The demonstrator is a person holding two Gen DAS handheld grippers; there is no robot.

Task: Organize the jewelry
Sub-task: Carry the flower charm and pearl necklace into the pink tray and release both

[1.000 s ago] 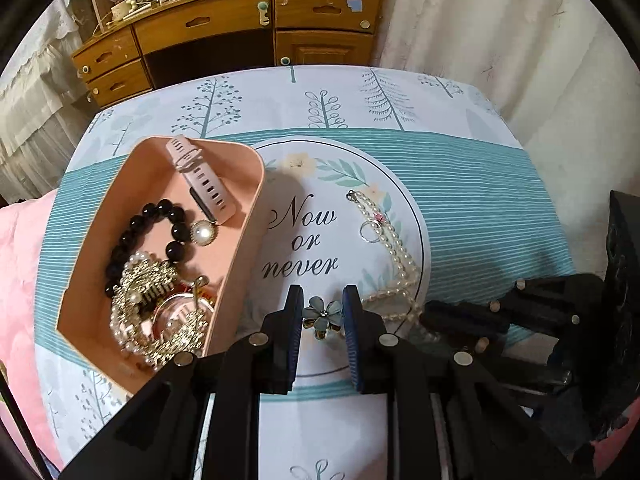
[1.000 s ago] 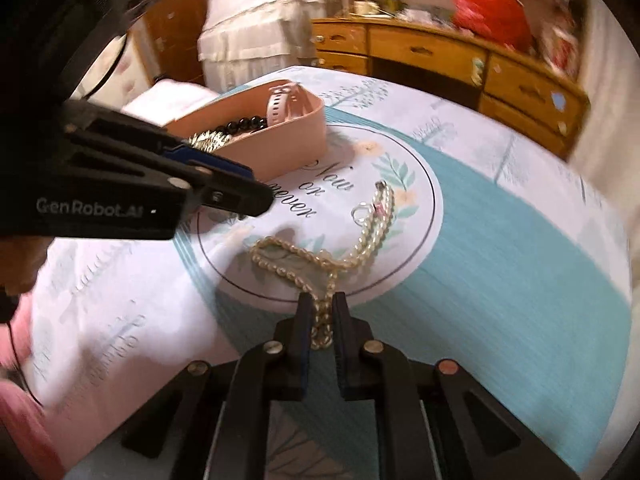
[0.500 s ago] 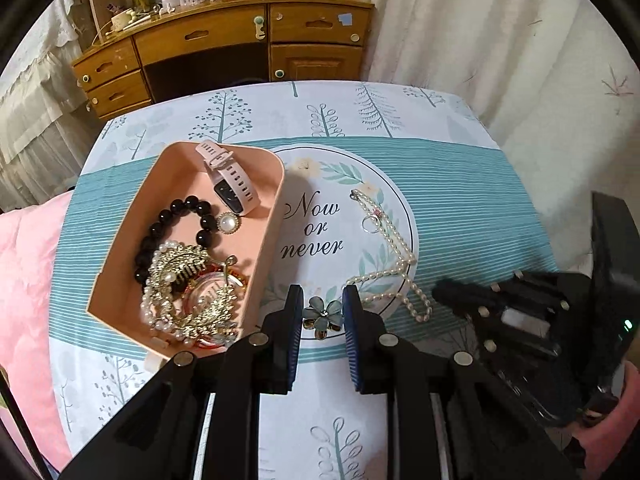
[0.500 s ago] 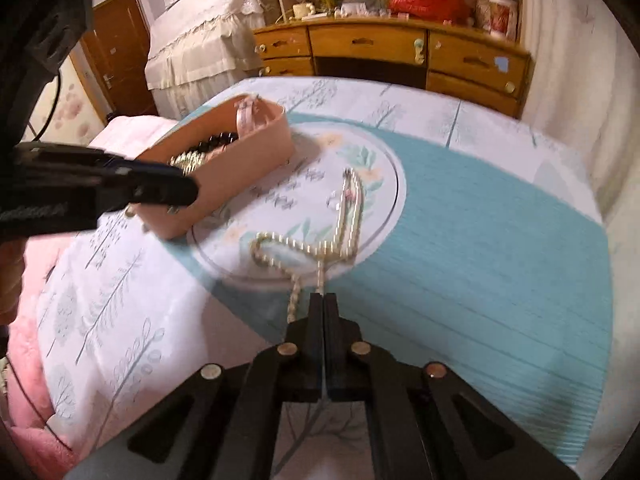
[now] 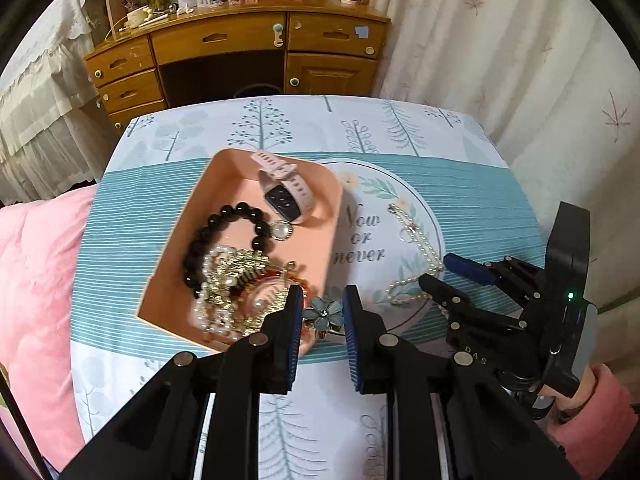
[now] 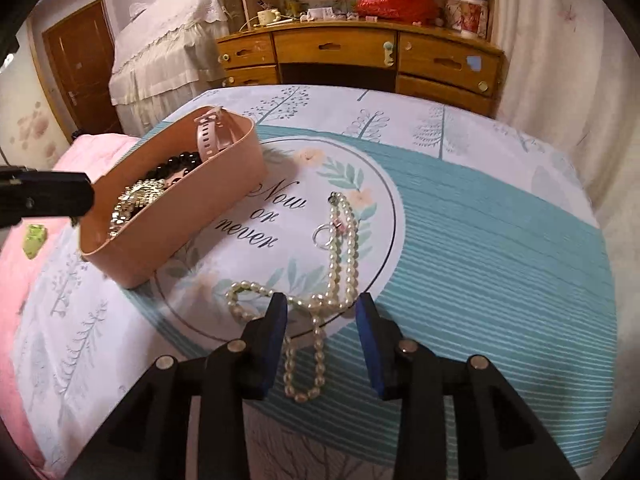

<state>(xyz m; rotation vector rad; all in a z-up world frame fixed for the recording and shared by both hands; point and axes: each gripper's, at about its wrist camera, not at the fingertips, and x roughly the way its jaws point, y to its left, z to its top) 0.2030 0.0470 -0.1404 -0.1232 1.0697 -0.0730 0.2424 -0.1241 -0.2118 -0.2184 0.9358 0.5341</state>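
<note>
My left gripper [image 5: 322,314] is shut on a blue-grey flower brooch [image 5: 323,313] and holds it above the near right corner of the pink tray [image 5: 224,172]. The tray holds a pink watch [image 5: 282,190], a black bead bracelet [image 5: 224,236] and gold and pearl pieces [image 5: 232,288]. A pearl necklace [image 6: 340,264] lies on the printed tablecloth. My right gripper [image 6: 322,316] is open, its fingers on either side of the necklace's near loop; it also shows in the left wrist view [image 5: 440,270].
The tray [image 6: 192,196] stands at the left of the table [image 6: 480,240], over the "Now or never" print. A wooden desk [image 5: 240,52] stands behind the table. A curtain [image 5: 520,60] hangs at the right. Pink bedding [image 5: 36,280] lies at the left.
My left gripper has carried the brooch up and left, over the tray's corner. My right gripper, shut half a second ago, has opened around the necklace's near loop.
</note>
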